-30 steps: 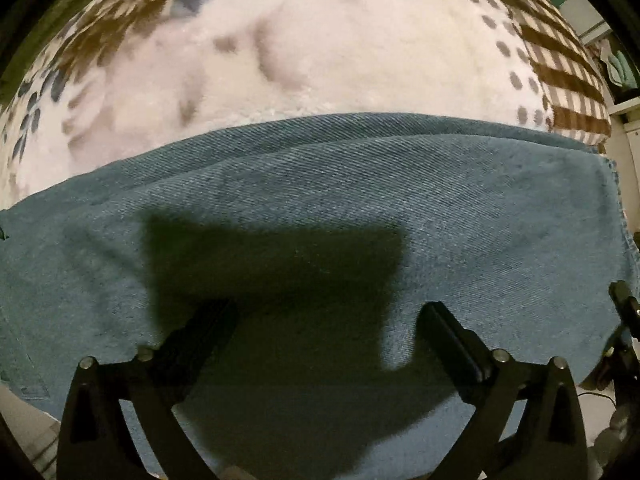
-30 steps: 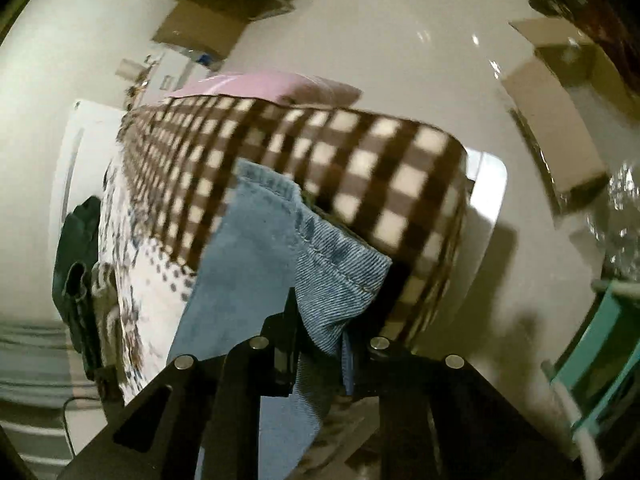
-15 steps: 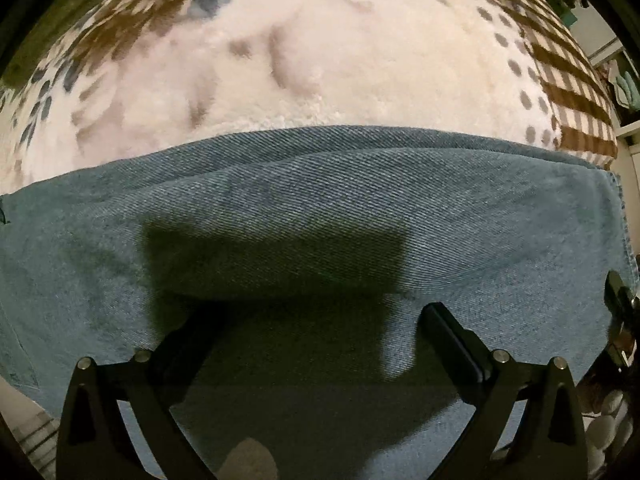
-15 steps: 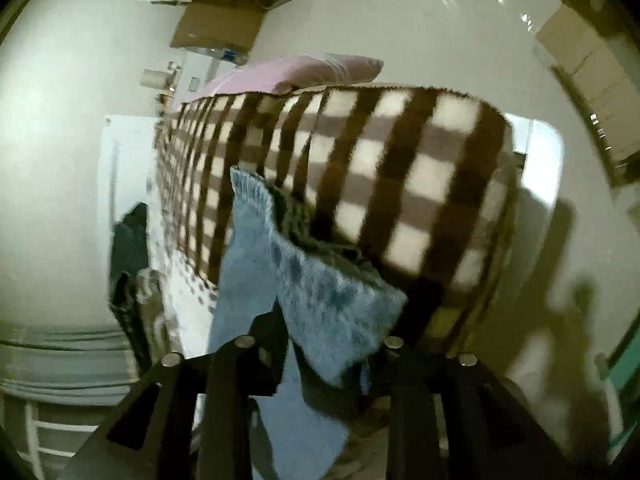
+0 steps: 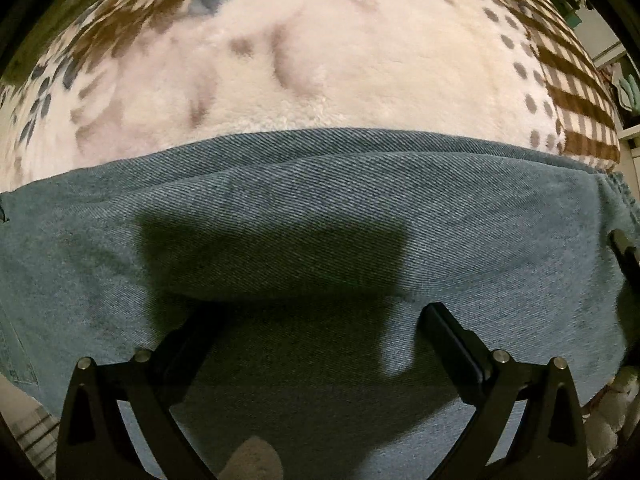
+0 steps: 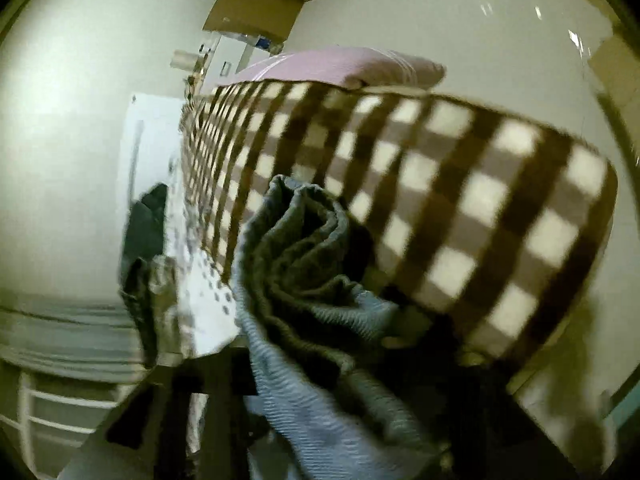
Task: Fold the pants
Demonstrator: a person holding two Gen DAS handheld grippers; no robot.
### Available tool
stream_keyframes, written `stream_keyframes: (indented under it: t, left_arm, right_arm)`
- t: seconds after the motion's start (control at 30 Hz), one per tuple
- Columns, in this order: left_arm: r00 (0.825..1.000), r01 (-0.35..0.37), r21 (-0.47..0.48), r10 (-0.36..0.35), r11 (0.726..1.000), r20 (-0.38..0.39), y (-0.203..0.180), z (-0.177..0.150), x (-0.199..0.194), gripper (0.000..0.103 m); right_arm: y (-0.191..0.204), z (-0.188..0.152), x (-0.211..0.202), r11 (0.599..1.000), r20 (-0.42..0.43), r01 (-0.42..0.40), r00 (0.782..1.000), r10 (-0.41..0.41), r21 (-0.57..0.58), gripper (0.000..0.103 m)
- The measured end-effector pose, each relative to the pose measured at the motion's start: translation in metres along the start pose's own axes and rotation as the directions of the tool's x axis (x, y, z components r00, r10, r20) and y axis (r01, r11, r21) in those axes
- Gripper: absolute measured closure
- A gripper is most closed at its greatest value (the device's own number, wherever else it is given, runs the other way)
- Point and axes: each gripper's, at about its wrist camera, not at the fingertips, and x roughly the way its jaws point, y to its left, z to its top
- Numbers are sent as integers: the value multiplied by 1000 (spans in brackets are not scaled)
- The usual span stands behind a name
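Blue denim pants (image 5: 320,216) spread flat on a fluffy cream blanket with brown and grey leaf print (image 5: 320,60) over a bed, filling the view ahead of and beneath the left gripper (image 5: 316,320), jaws wide apart, nothing between them. Bunched, rolled denim (image 6: 304,264) directly ahead of the right gripper (image 6: 320,384); jaws blurred and covered by cloth, grip impossible to tell. Beyond the bunched denim, brown-and-cream checked blanket edge (image 6: 460,200) and pink pillow (image 6: 340,68).

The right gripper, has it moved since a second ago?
Yes. The right gripper, with bunched jeans across it, has swung: the checked blanket now looms larger and farther right.
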Motion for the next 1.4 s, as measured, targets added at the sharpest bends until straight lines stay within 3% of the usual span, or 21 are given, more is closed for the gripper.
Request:
stream_keyframes:
  t: [0.07,0.17,0.47,0.77,0.87,1.03,1.13,1.3,1.4]
  left_arm:
    - [1000,0,-1,0,1000,-8,-3,0,-4,0]
    - [998,-31,5,31,1000,51,-5,4,-23,0]
    - [981,-21,22,16,1000,194,15,11,-81,0]
    - [970,11,-72,6,997,241,101,-4,-120,0]
    - [969,23,-101,2,995,246,131,-21,-133,0]
    - [971,31,-194,16,981,238,221,-51,-150,0]
    - [974,16,-253,43,967,223,274,-69,-151,0]
    - [979,-38,-350,105,936,175,351,-100,-140,0]
    - [984,-24,-396,93,918,155,385,-114,-132,0]
  right_arm:
    - [16,-3,-5,998,21,50,999,-49,-36,87]
    - [45,-10,-17,991,58,98,994,-93,-87,88]
    - [122,-40,-50,967,106,130,988,-109,-218,89]
    - [194,-105,-54,941,97,109,992,-82,-321,90]
    - [223,-139,-41,932,65,84,996,-65,-353,91]
    - [263,-215,2,904,-34,51,997,-72,-424,91]
    - [283,-271,42,865,-92,49,990,-109,-499,91]
    - [295,-366,118,790,-190,50,960,-207,-611,91]
    - [295,-413,160,721,-216,92,921,-324,-687,84]
